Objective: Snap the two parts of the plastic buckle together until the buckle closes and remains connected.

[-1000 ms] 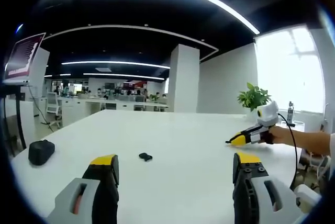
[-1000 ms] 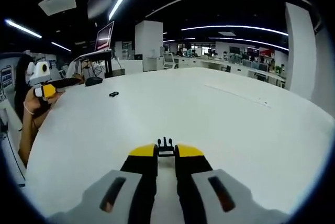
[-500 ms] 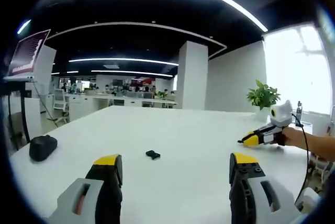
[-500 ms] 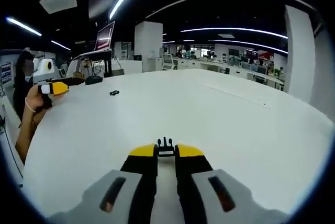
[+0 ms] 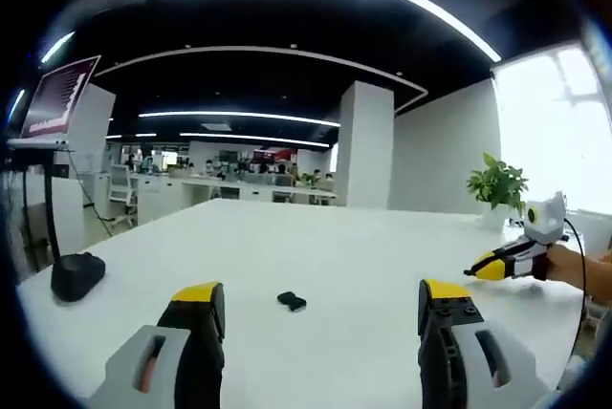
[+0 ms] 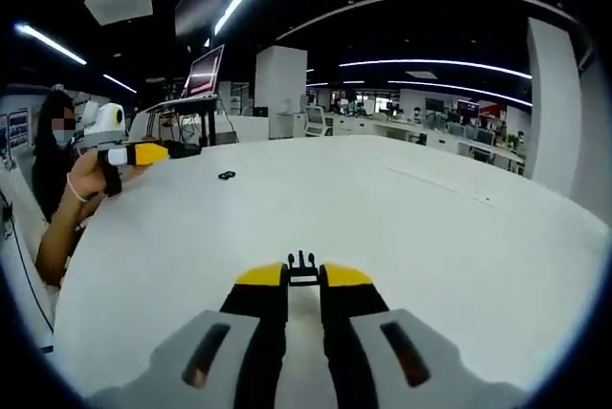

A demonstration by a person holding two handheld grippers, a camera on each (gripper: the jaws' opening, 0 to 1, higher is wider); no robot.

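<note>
A small black buckle part lies loose on the white table, just ahead of my left gripper and between the lines of its two jaws, which stand wide open with nothing held. From the right gripper view the same part is a far dark speck, with the left gripper in a person's hand hovering left of it. My right gripper is shut on the other buckle part, whose black prongs stick out past the yellow tips. The right gripper also appears at the right of the left gripper view, low over the table.
A black rounded stand base sits at the table's left edge under a raised screen. A potted plant stands at the far right. A person is at the table's left side. The white tabletop stretches wide ahead.
My left gripper has moved closer to the loose buckle part, which now sits nearer and more central between its jaws. The right gripper has kept its hold and hardly moved.
</note>
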